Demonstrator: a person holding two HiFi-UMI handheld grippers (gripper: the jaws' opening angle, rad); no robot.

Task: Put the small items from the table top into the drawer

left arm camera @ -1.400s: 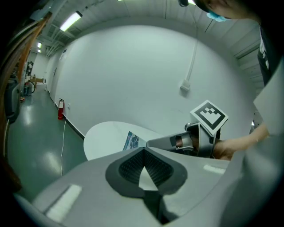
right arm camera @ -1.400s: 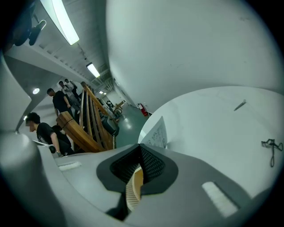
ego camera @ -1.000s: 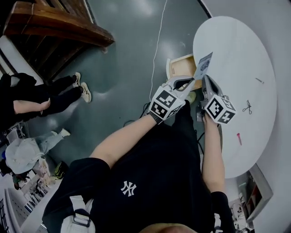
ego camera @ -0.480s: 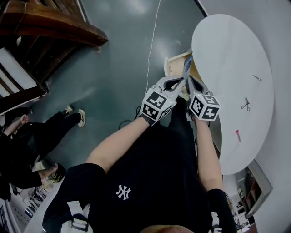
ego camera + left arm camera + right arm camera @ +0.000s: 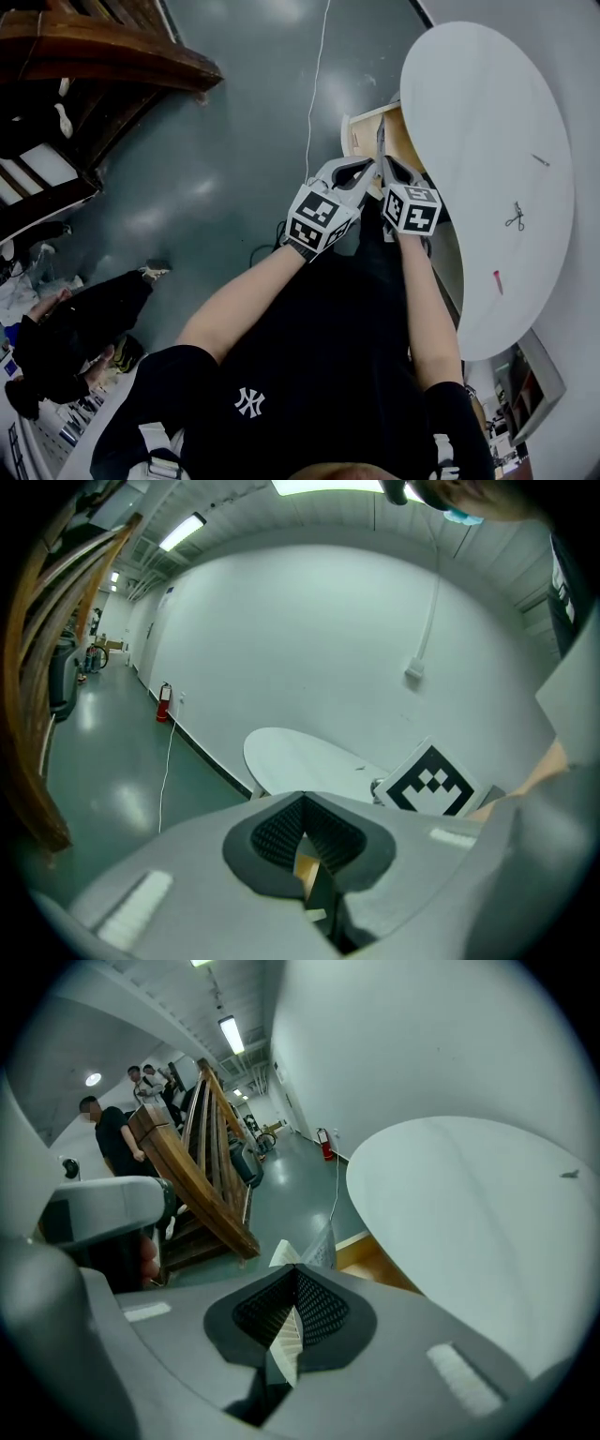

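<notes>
Three tabletop items (image 5: pixel 515 217), too small to identify

table (image 5: pixel 469 103): round, white | on it: scissors (image 5: pixel 515 217); red stick (image 5: pixel 497 281); dark sliver (image 5: pixel 540 160)

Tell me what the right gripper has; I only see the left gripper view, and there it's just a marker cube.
Observer: The right gripper is shut on a thin flat card, held edge-on.
Operator: What's ahead of it? I get only a tan sliver.
Observer: A wooden drawer stands open at the edge of the table, just beyond that gripper.
Operator: Anything left up top?
Observer: Scissors and a small red item lie on the table.
</notes>
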